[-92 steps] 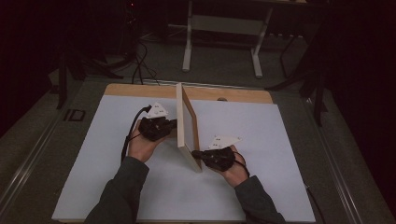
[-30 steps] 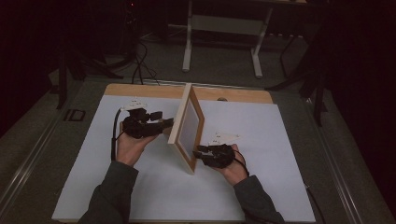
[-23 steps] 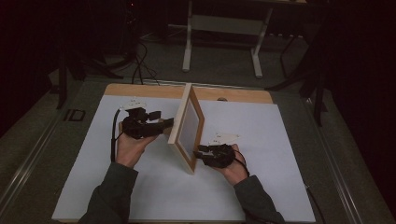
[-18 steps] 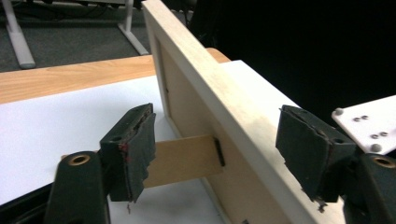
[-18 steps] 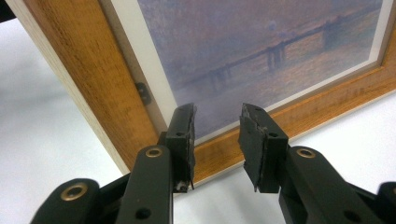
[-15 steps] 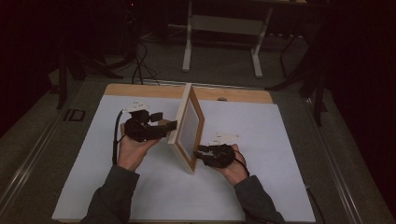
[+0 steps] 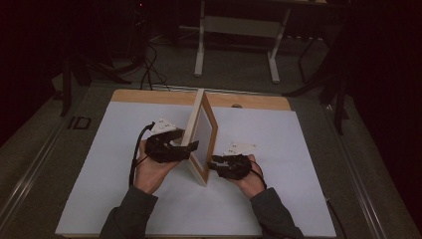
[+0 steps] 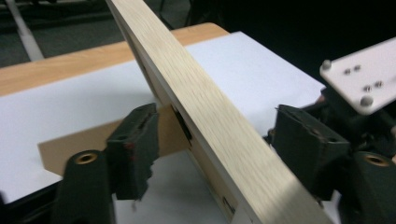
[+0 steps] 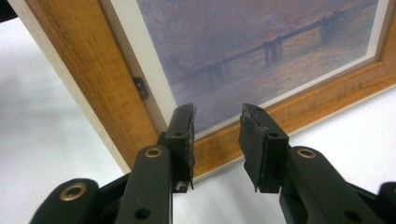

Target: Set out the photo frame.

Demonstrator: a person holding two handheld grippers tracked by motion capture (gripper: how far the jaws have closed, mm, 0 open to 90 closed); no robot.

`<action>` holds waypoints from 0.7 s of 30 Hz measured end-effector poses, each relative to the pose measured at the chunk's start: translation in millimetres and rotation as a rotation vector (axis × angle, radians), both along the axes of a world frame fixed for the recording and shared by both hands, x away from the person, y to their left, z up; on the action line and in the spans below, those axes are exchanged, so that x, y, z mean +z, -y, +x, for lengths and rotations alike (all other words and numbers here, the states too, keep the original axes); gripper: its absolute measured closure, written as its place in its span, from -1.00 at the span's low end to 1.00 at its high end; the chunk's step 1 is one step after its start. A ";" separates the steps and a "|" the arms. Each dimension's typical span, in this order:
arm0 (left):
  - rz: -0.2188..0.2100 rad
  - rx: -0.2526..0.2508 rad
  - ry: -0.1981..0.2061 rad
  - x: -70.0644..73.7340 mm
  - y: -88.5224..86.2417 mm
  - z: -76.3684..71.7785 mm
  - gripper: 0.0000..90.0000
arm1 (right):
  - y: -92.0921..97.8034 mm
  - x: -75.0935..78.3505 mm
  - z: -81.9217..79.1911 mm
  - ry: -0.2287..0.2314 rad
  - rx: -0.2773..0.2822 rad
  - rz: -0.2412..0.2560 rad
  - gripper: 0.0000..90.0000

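Two grippers flank a wooden picture frame [image 7: 201,137] standing tilted on the white table [image 7: 278,199]. Left gripper [image 7: 185,148] has its jaws spread around the frame's edge (a bridge painting shows inside). Right gripper [image 7: 213,165] is parted, just beside the lower rail.

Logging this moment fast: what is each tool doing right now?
Left tool: open, its jaws either side of the picture frame's edge, not visibly clamped.
Right tool: open, holding nothing, jaws pointed at the frame's front.
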State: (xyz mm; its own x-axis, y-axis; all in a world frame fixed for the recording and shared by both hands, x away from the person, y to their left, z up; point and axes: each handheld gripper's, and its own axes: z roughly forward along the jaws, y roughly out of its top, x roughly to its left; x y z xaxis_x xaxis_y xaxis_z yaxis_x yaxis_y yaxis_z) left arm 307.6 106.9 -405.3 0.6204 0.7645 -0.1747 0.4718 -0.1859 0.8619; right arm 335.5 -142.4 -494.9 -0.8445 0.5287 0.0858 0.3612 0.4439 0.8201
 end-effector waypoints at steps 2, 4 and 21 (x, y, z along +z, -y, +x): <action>0.002 -0.011 0.004 -2.2 0.8 -2.2 -0.19 | 0.5 -0.3 -0.1 0.001 -0.001 0.002 0.44; 0.019 -0.011 0.012 -2.6 3.2 -4.9 -0.04 | 1.1 -0.5 0.1 -0.003 -0.005 0.003 0.44; 0.089 0.041 0.001 -2.6 -3.5 0.9 0.43 | 9.7 6.2 1.5 0.015 -0.025 0.016 0.42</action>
State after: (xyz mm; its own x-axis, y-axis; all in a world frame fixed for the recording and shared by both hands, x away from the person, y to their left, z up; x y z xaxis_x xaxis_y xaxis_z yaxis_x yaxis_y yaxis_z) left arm 308.5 110.4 -408.0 0.5884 0.8019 -0.1038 0.4795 -0.2427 0.8433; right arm 336.9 -152.1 -488.8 -0.8321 0.5485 0.0821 0.3601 0.4218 0.8321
